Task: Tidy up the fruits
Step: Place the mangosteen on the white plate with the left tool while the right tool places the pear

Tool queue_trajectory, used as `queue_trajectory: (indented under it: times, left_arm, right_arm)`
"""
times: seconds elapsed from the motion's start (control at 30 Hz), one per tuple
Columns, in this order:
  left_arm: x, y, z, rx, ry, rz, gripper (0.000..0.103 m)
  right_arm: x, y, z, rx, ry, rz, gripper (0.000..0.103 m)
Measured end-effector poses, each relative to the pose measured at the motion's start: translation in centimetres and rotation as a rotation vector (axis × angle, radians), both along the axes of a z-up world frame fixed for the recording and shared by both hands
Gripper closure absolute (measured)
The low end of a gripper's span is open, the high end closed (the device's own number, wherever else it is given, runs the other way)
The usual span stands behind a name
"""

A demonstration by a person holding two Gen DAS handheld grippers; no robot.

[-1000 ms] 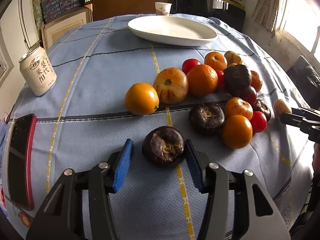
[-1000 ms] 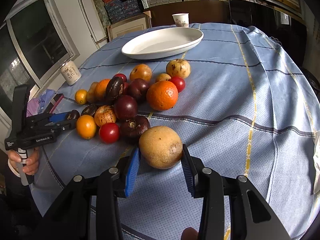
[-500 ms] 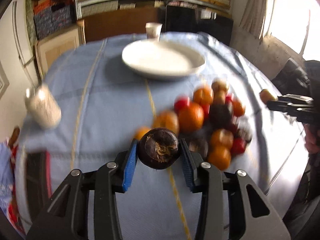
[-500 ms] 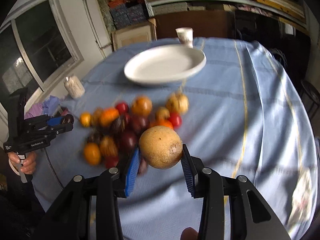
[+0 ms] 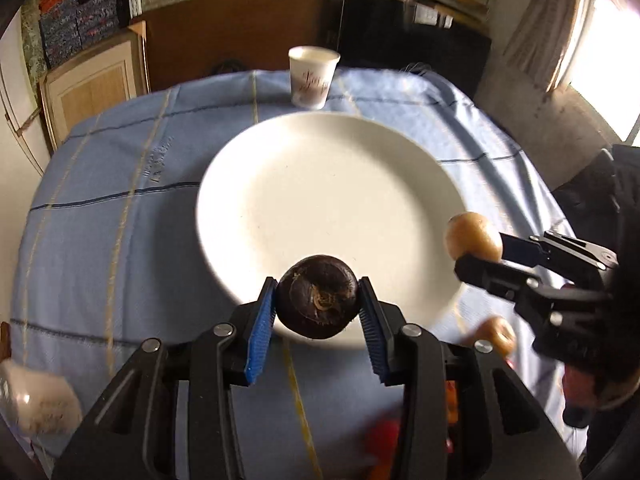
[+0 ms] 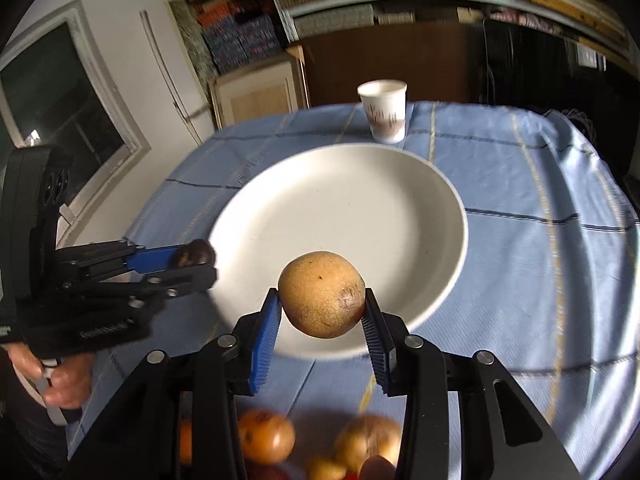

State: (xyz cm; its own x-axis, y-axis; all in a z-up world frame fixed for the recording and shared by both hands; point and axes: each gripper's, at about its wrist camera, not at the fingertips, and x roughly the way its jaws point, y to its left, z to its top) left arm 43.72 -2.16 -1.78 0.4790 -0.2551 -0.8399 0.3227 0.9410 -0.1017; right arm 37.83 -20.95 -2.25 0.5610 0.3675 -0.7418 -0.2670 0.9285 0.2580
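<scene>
This looks like a lived-in home, a dining corner that doubles as storage. A tabletop (image 5: 120, 208) under a blue checked tablecloth (image 6: 540, 248) carries a white dinner plate (image 5: 320, 184) and a paper cup (image 6: 383, 116). Behind it stand a wooden cabinet (image 6: 256, 96) and a long shelf (image 6: 400, 4) crammed with stacked boxes and bundles. Patterned storage boxes (image 5: 80, 24) are piled against the wall, and a curtain (image 5: 544, 20) hangs beside a bright window (image 5: 608, 52).
</scene>
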Motion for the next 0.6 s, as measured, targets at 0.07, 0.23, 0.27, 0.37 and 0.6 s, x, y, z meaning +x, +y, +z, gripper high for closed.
queue_trajectory:
  times: [0.07, 0.23, 0.27, 0.37, 0.6]
  left_arm:
    - [1.3, -0.4, -1.2, 0.014, 0.019, 0.003, 0.063]
    - [2.5, -0.4, -2.7, 0.033, 0.026, 0.015, 0.063]
    - [2.6, -0.4, -2.6, 0.043, 0.026, 0.019, 0.063]
    - [2.0, 0.1, -1.6, 0.078, 0.001, 0.062, 0.020]
    - [-6.3, 3.6, 2.9, 0.022, -0.155, 0.092, 0.007]
  right_arm:
    - [1.0, 0.2, -0.9, -0.002, 0.023, -0.004, 0.062]
    - [2.5, 0.5, -2.0, -0.007, 0.043, -0.004, 0.060]
    - [2.6, 0.5, -2.1, -0.011, 0.043, -0.006, 0.058]
    - [2.0, 0.0, -1.1, 0.003, 0.028, -0.019, 0.037]
    - [-6.2, -2.4, 2.1, 0.008, -0.148, -0.034, 0.035]
